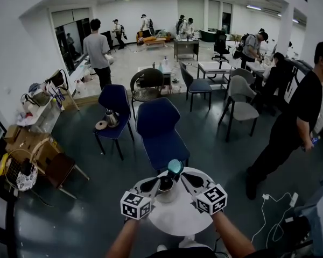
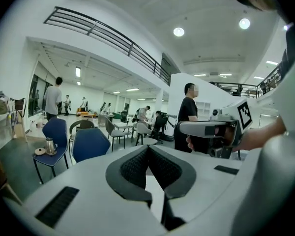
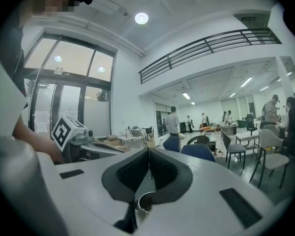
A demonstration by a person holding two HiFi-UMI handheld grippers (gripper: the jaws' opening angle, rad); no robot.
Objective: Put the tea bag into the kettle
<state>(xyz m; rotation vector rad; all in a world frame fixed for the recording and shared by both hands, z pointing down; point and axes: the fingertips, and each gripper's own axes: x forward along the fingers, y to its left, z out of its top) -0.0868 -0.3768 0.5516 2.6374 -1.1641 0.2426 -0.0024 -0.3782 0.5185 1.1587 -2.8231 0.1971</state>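
A round white table [image 1: 177, 219] filled the bottom centre of the head view. Above it, the left gripper [image 2: 147, 149] was clenched with nothing in it. The right gripper [image 3: 148, 151] was pinched on a thin tea bag string [image 3: 148, 168] that hung over the open kettle [image 1: 166, 187] at mid-table. The bag itself could not be made out.

Kettle [image 1: 166, 186]: glossy metal noted. Table [image 1: 177, 219]: smooth matt white. Left gripper [image 2: 147, 147] pads [image 2: 135, 168]: ribbed matt black; shell: matt grey plastic. Tea bag string [image 3: 148, 168]: thin thread.
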